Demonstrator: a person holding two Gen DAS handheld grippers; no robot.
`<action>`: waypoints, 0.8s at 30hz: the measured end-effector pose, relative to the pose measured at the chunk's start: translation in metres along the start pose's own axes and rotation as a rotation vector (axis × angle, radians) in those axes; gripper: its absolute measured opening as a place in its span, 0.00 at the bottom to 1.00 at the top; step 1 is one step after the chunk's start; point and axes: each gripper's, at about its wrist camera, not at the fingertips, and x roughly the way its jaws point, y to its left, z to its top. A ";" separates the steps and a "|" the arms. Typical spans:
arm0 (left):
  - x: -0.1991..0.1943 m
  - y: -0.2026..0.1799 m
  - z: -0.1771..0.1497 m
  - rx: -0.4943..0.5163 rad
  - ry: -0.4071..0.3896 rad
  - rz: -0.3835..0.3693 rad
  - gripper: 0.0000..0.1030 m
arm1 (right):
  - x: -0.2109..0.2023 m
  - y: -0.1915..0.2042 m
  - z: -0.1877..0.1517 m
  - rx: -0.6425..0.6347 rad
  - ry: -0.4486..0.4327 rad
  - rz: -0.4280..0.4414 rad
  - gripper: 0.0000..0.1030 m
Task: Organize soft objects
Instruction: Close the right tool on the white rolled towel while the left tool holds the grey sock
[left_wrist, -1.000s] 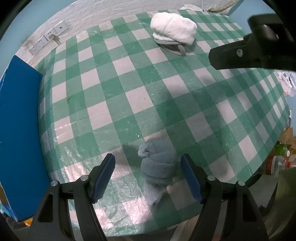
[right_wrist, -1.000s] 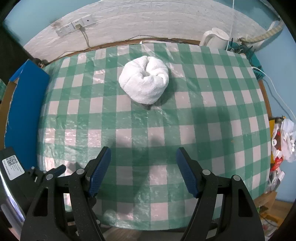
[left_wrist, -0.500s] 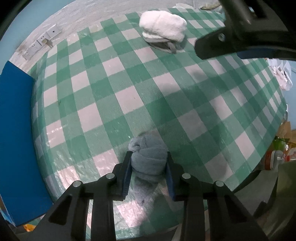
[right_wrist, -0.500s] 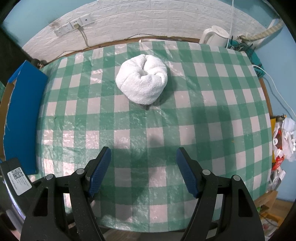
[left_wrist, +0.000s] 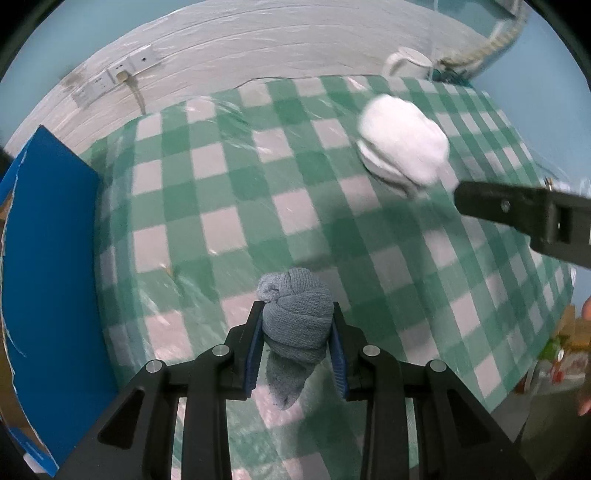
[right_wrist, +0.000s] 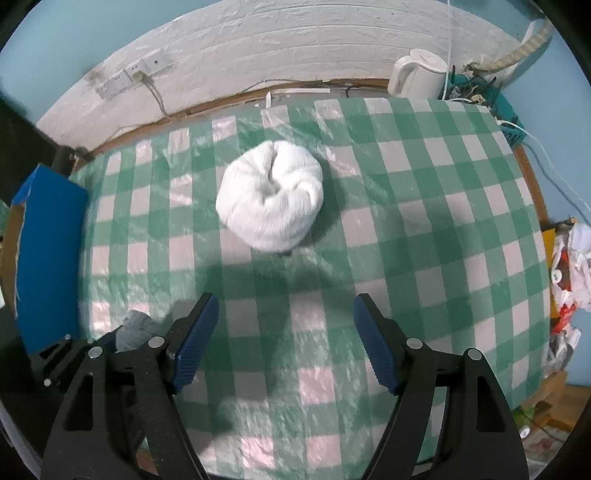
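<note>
Pinching grey sock bundle (left_wrist: 295, 317), left fingers (left_wrist: 254, 347).

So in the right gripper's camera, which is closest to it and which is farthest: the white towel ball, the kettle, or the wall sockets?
From the right gripper:
1. White towel ball, straight ahead, mid-table.
2. Kettle, past the table's far edge, on the right.
3. Wall sockets, far left on the wall; too close to the kettle to call.

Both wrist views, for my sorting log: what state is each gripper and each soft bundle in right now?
left gripper: shut on the grey sock bundle
grey sock bundle: rolled up, clamped between the pads
right gripper: open, holding nothing
white towel bundle: rolled into a ball, resting on the tablecloth, untouched
</note>
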 end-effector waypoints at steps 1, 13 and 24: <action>0.002 0.006 0.005 -0.012 0.001 0.000 0.32 | 0.002 0.000 0.003 0.002 -0.001 0.002 0.73; 0.009 0.026 0.020 -0.070 0.012 -0.009 0.32 | 0.025 0.013 0.039 -0.035 -0.016 0.004 0.76; 0.007 0.037 0.030 -0.089 -0.010 -0.009 0.32 | 0.051 0.016 0.059 -0.030 0.015 -0.037 0.78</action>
